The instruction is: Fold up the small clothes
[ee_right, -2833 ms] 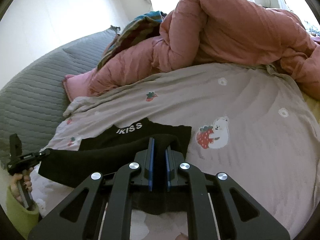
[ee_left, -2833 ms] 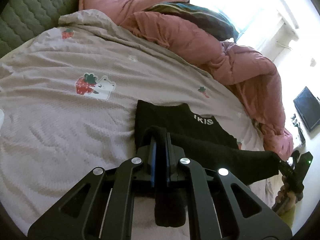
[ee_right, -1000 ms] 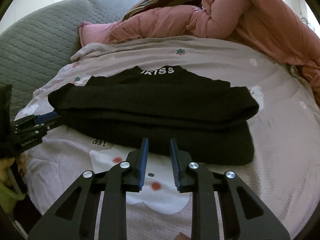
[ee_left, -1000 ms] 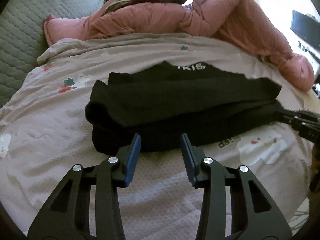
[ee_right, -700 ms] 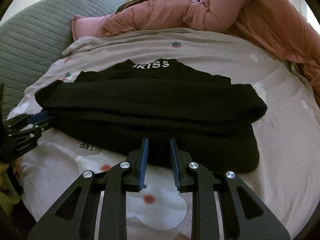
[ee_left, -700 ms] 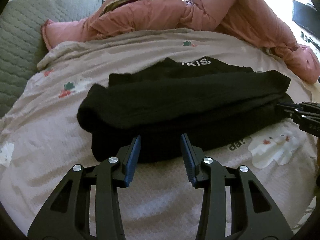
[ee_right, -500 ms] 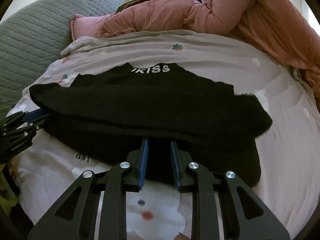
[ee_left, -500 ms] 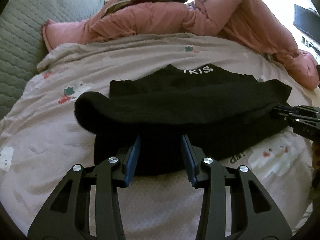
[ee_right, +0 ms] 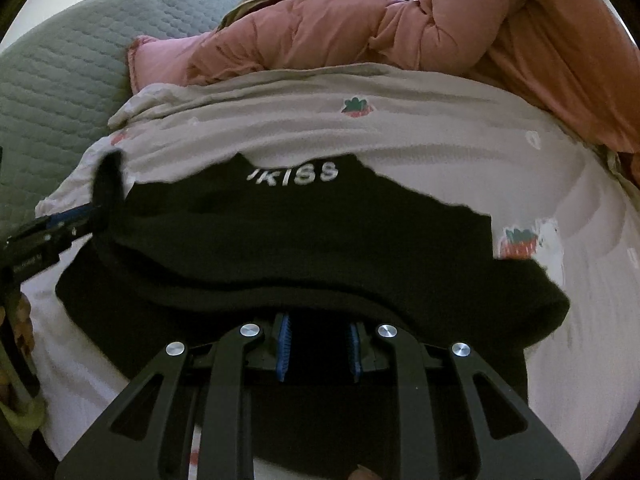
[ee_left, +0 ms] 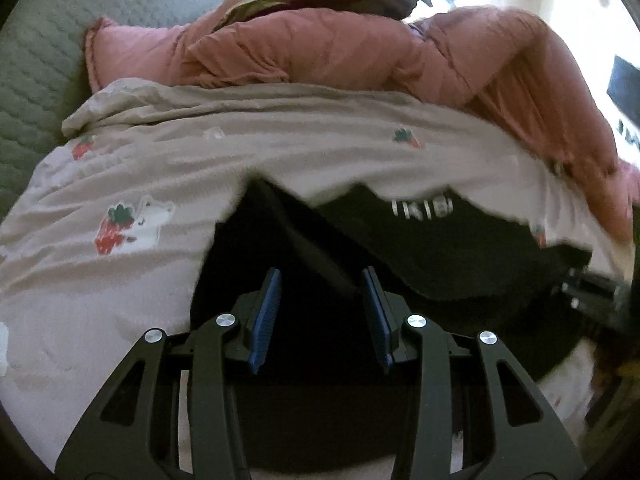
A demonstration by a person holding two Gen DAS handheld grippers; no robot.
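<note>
A black garment with white lettering [ee_left: 440, 240] lies folded across the strawberry-print bedsheet [ee_left: 140, 184]; it also shows in the right wrist view [ee_right: 300, 232]. My left gripper [ee_left: 322, 276] is open, its blue-padded fingers pushed over the garment's left end, where a fold of cloth stands up between them. My right gripper [ee_right: 318, 322] is open, its fingertips tucked under the garment's thick near fold. In the right wrist view the left gripper [ee_right: 52, 228] touches the garment's left corner. In the left wrist view the right gripper [ee_left: 592, 292] sits at the garment's right end.
A bunched pink duvet [ee_left: 360, 56] with a striped cloth on top lies along the far side of the bed, also in the right wrist view [ee_right: 440, 24]. A grey quilted headboard [ee_right: 60, 72] rises at the left. A dark screen [ee_left: 626, 88] stands at the far right.
Both grippers have moved forward into the garment's near edge. The fingers now reach into the folds, and the left end of the cloth has lifted and bunched.
</note>
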